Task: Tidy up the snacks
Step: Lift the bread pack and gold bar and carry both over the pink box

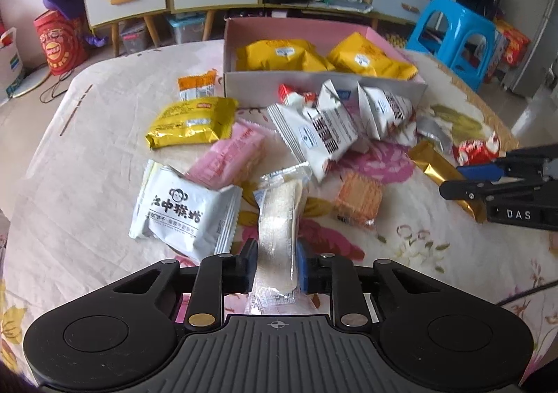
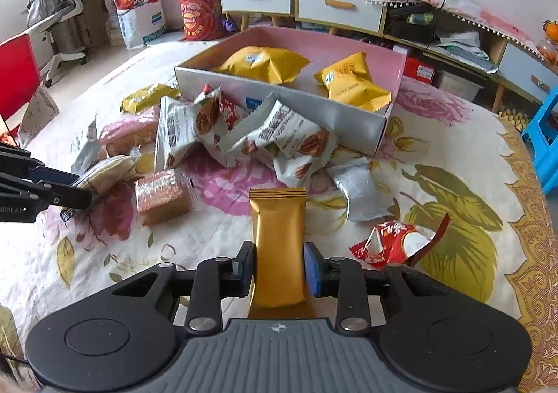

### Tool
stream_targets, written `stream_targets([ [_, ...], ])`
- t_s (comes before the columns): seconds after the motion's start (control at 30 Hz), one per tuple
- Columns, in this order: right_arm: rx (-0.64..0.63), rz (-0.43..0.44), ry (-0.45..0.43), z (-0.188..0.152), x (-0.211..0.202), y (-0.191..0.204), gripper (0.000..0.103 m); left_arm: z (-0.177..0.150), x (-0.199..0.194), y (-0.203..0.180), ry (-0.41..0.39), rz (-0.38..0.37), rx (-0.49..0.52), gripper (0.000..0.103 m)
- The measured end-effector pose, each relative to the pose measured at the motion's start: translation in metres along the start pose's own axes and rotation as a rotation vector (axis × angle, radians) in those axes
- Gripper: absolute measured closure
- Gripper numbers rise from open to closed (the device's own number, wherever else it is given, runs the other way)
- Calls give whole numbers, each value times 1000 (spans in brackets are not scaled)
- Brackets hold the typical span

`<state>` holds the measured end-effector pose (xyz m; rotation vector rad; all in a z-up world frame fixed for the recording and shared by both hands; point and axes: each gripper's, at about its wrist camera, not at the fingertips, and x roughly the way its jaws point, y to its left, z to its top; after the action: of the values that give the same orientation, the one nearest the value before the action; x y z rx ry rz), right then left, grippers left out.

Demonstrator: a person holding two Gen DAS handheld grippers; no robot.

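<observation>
In the left wrist view, only two yellow packets (image 1: pixel 279 53) lie inside the pink box (image 1: pixel 324 84) and most snacks are scattered on the table (image 1: pixel 87 183), so the task looks early; the left gripper (image 1: pixel 275 267) points toward the box with its fingers clenched on a clear-wrapped pale bar (image 1: pixel 277 229). In the right wrist view, the right gripper (image 2: pixel 278 269) is level above the cloth, squeezing a gold packet (image 2: pixel 277 239) that points at the box
</observation>
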<state>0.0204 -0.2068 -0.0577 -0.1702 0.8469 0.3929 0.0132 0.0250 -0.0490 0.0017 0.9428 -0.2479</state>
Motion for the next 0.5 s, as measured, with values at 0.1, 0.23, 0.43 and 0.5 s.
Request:
stream_targets([
  [0.1, 9, 4, -22, 4, -6, 0, 82, 2, -3, 2, -11, -7, -18, 85],
  [0.23, 13, 6, -48, 9, -12, 0, 82, 5, -10, 2, -38, -12, -24, 89],
  [0.43, 40, 16, -96, 19, -25, -1, 82, 13, -24, 2, -101, -16, -45, 103],
  [0.5, 54, 18, -119, 24, -29, -2, 82, 15, -27, 2, -115, -19, -47, 103],
])
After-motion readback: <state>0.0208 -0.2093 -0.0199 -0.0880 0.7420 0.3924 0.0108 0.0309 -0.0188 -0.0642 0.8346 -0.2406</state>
